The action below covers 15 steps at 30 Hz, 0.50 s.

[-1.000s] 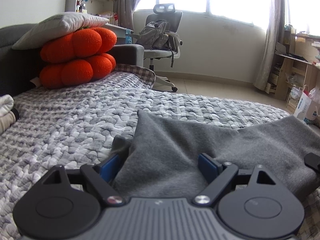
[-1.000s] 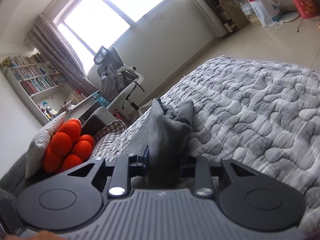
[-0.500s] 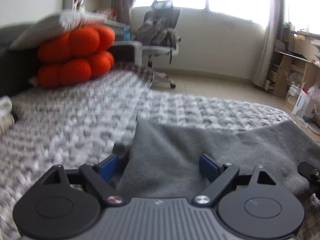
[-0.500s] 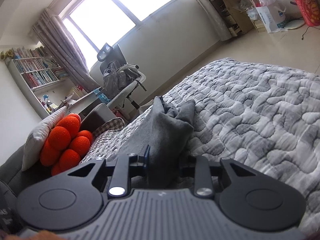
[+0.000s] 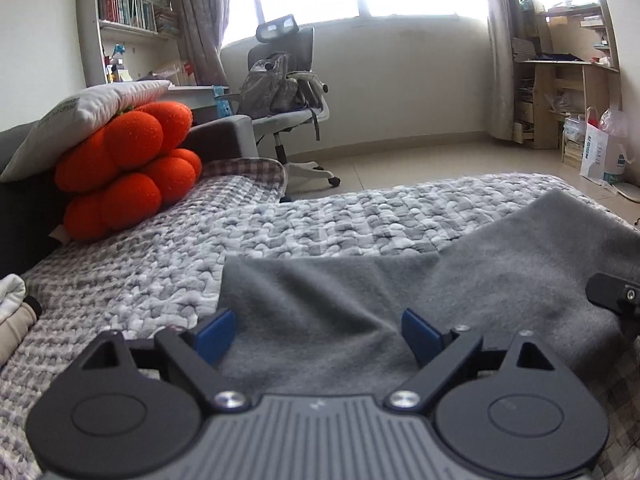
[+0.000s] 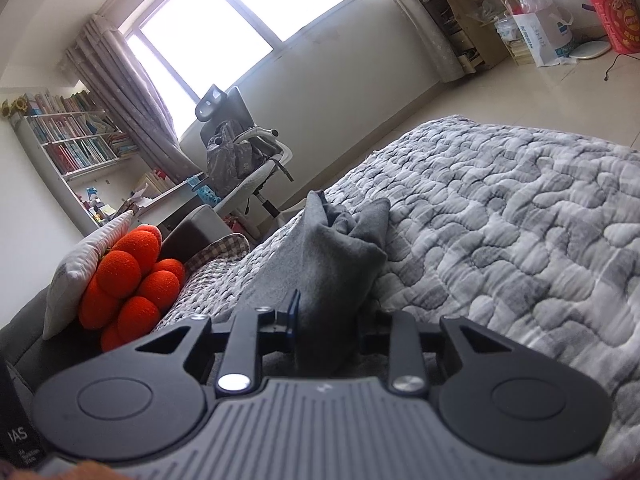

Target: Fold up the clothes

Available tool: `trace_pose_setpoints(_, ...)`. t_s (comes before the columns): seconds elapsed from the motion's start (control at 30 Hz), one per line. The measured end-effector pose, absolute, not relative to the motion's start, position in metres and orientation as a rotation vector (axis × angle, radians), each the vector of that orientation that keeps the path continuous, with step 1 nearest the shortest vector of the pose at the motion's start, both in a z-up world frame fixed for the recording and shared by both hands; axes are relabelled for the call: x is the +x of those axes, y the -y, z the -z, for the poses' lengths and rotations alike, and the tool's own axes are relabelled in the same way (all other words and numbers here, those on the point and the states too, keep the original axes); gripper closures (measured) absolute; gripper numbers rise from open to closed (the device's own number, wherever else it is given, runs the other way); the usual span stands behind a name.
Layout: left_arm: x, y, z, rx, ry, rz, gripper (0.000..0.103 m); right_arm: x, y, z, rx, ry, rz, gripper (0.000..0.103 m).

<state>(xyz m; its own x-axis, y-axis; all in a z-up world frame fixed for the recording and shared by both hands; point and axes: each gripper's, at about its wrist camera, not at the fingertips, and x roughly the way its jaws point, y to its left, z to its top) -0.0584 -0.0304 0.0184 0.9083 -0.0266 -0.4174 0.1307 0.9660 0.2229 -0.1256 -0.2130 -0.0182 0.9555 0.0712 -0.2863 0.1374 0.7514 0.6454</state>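
A bed covered by a grey-and-white quilted bedspread (image 5: 320,224) with a pebbled pattern carries everything. A grey fleece garment (image 5: 360,292) lies on it directly ahead of the left gripper (image 5: 316,330) and stretches away to that gripper's right; in the right wrist view the same cloth rises from the bedspread in a bunched ridge. Ahead and to the left of the left gripper, an orange lobed plush cushion (image 5: 128,168) rests on the bed against the dark headboard, with a white pillow (image 5: 84,116) leaning on top of it. Beyond the cushion, a checked cloth (image 5: 248,172) covers the bed's far corner. Pale folded clothes (image 5: 12,316) lie at the far left edge.
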Motion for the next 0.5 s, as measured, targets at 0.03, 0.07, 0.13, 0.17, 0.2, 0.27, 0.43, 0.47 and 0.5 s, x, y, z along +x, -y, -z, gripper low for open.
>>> trace_pose_setpoints(0.03, -0.064, 0.031, -0.019, 0.26, -0.409, 0.087, 0.012, -0.126, 0.213, 0.018, 0.723, -0.304, 0.037, 0.073)
trace_pose_setpoints(0.07, -0.07, 0.033, -0.021, 0.269, -0.393, 0.093, 0.012, -0.126, 0.213, 0.018, 0.724, -0.304, 0.037, 0.074)
trace_pose_setpoints(0.13, -0.082, 0.038, -0.022, 0.299, -0.357, 0.109, 0.012, -0.126, 0.213, 0.019, 0.725, -0.303, 0.037, 0.074)
trace_pose_setpoints(0.17, -0.087, 0.043, -0.021, 0.33, -0.344, 0.116, 0.011, -0.126, 0.213, 0.019, 0.725, -0.303, 0.036, 0.074)
trace_pose_setpoints(0.2, -0.087, 0.047, -0.016, 0.362, -0.351, 0.108, 0.011, -0.126, 0.213, 0.019, 0.726, -0.303, 0.036, 0.074)
trace_pose_setpoints(0.27, -0.085, 0.055, -0.006, 0.426, -0.371, 0.087, 0.011, -0.126, 0.213, 0.018, 0.726, -0.303, 0.036, 0.074)
trace_pose_setpoints(0.43, -0.084, 0.056, -0.013, 0.405, -0.391, 0.078, 0.011, -0.125, 0.213, 0.018, 0.728, -0.303, 0.034, 0.074)
trace_pose_setpoints(0.47, -0.086, 0.056, -0.015, 0.4, -0.389, 0.08, 0.011, -0.125, 0.214, 0.018, 0.728, -0.303, 0.033, 0.074)
trace_pose_setpoints(0.5, -0.091, 0.057, -0.016, 0.409, -0.378, 0.083, 0.011, -0.126, 0.214, 0.018, 0.73, -0.302, 0.033, 0.074)
